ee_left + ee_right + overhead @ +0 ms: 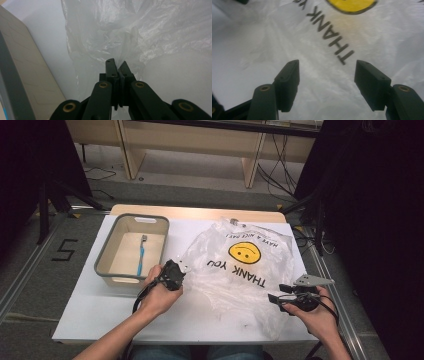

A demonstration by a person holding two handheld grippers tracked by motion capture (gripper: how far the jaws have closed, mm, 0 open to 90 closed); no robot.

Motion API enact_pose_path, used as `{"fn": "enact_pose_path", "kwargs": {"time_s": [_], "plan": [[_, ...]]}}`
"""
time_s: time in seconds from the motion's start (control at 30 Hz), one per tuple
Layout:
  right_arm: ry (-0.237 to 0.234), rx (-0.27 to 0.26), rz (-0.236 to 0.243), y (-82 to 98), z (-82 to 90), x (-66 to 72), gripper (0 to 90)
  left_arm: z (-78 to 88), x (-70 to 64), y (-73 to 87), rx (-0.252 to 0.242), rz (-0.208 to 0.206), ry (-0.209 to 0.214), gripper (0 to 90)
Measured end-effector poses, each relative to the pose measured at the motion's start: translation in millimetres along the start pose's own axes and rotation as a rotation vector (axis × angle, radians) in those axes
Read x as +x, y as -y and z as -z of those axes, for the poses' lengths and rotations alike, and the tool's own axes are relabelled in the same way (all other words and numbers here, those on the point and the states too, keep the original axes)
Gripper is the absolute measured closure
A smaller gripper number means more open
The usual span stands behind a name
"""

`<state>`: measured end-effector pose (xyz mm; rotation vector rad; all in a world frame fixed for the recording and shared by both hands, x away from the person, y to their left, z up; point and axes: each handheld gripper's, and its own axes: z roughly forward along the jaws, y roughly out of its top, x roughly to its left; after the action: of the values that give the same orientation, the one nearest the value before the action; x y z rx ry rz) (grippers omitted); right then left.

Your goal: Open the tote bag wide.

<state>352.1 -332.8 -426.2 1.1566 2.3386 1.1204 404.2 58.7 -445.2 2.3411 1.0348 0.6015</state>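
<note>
1. Grey-rimmed beige basket (106,247) sits at the left end of the white table (90,312). Its side wall also runs along the left edge of the left gripper view.
2. Blue toothbrush (141,255) lies flat on the basket floor, bristle end pointing away from the person.
3. Left hand (159,295) comes up from the bottom edge, just right of the basket's near corner, and carries the left gripper (175,271). The gripper points toward the left edge of the bag.
4. Left gripper view: the jaws are pressed together with a pinch of thin clear film caught between their tips (117,65). The film rises crumpled from that pinch.
5. Clear plastic bag (240,275) lies spread over the middle and right of the table, crinkled. Its print is a yellow smiley with "THANK YOU" and "HAVE A NICE DAY", upside down as seen from the person's side.
6. Right hand (315,312) sits at the bag's near right corner, holding the right gripper (279,293) with its grey three-cornered plate on top.
7. Right gripper view: the jaws stand wide apart (327,77), nothing between the pads. The bag's "THANK" lettering lies beyond them. Whether the tips touch the film I cannot tell.
</note>
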Motion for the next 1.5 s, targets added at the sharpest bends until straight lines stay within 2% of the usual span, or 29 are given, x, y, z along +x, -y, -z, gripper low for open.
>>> {"fn": "enact_pose_path", "kwargs": {"time_s": [0.03, 0.07, 0.1, 0.17, 0.23, 0.33, 0.37, 0.4, 0.53, 0.63, 0.7, 0.93, 1.03, 1.1, 1.17, 1.27, 1.3, 1.33, 1.37, 1.4, 1.5], "plan": [[-0.044, 0.025, 0.025, -0.3, -2.0, 7.1, 37.7, -2.9, 1.6, -3.6, -0.006, 0.009, -0.015, 89.2], [-0.044, 0.025, 0.025, -0.3, -2.0, 7.1, 37.7, -4.4, 2.8, -5.9, -0.004, 0.004, -0.028, 89.2], [-0.081, 0.047, 0.041, 0.3, -4.9, 13.1, 37.7, -6.7, 3.8, -8.8, -0.006, 0.005, -0.040, 89.2], [-0.097, 0.062, 0.049, 1.0, -6.9, 16.6, 37.5, -11.0, 6.5, -14.4, -0.008, 0.002, -0.059, 89.2], [-0.126, 0.120, 0.075, 4.2, -14.7, 27.3, 36.2, -15.8, 8.6, -19.6, -0.010, 0.017, -0.074, 89.2], [-0.137, 0.146, 0.086, 5.8, -19.7, 32.6, 35.7, -23.0, 11.7, -26.5, -0.023, 0.035, -0.094, 89.2], [-0.134, 0.180, 0.095, 6.5, -23.8, 36.7, 41.3, -25.0, 12.9, -28.6, -0.025, 0.039, -0.100, 89.2], [-0.134, 0.180, 0.095, 6.5, -23.8, 36.7, 41.3, -27.0, 14.4, -30.6, -0.025, 0.041, -0.106, 89.2], [-0.115, 0.269, 0.112, 5.5, -27.4, 39.6, 72.9, -33.8, 19.3, -36.0, -0.027, 0.064, -0.117, 89.2], [-0.130, 0.292, 0.090, 6.2, -29.0, 39.8, 87.2, -35.8, 21.9, -40.3, -0.036, 0.081, -0.120, 89.2], [-0.135, 0.312, 0.080, 7.0, -30.7, 41.9, 90.0, -37.4, 23.9, -43.5, -0.048, 0.098, -0.129, 89.1], [-0.228, 0.352, 0.079, 9.3, -36.0, 52.1, 90.0, -41.5, 31.3, -47.2, -0.055, 0.114, -0.168, 88.9], [-0.269, 0.347, 0.072, 9.7, -38.2, 53.7, 90.0, -41.5, 32.6, -46.2, -0.052, 0.108, -0.171, 88.6], [-0.289, 0.325, 0.071, 9.1, -39.1, 53.9, 90.0, -39.7, 32.8, -45.9, -0.063, 0.101, -0.177, 87.2], [-0.304, 0.312, 0.059, 8.2, -38.6, 54.6, 90.0, -36.5, 31.3, -46.4, -0.084, 0.089, -0.173, 79.1], [-0.315, 0.281, 0.042, 6.6, -37.8, 54.8, 76.7, -28.9, 26.5, -47.4, -0.130, 0.060, -0.189, 59.1], [-0.299, 0.230, 0.045, 3.2, -34.1, 54.6, 67.4, -24.9, 24.0, -47.3, -0.141, 0.047, -0.191, 47.7], [-0.299, 0.230, 0.045, 3.2, -34.1, 54.6, 67.4, -22.2, 22.7, -47.2, -0.144, 0.036, -0.189, 47.7], [-0.291, 0.205, 0.054, 1.8, -33.0, 54.2, 64.2, -18.8, 19.6, -46.5, -0.161, 0.038, -0.184, 43.3], [-0.276, 0.161, 0.063, -0.8, -30.8, 53.2, 59.8, -16.2, 18.2, -46.0, -0.162, 0.036, -0.181, 35.0], [-0.231, 0.079, 0.075, -5.6, -27.3, 51.4, 51.5, -4.2, 12.1, -42.4, -0.191, 0.023, -0.158, 29.0]]}}
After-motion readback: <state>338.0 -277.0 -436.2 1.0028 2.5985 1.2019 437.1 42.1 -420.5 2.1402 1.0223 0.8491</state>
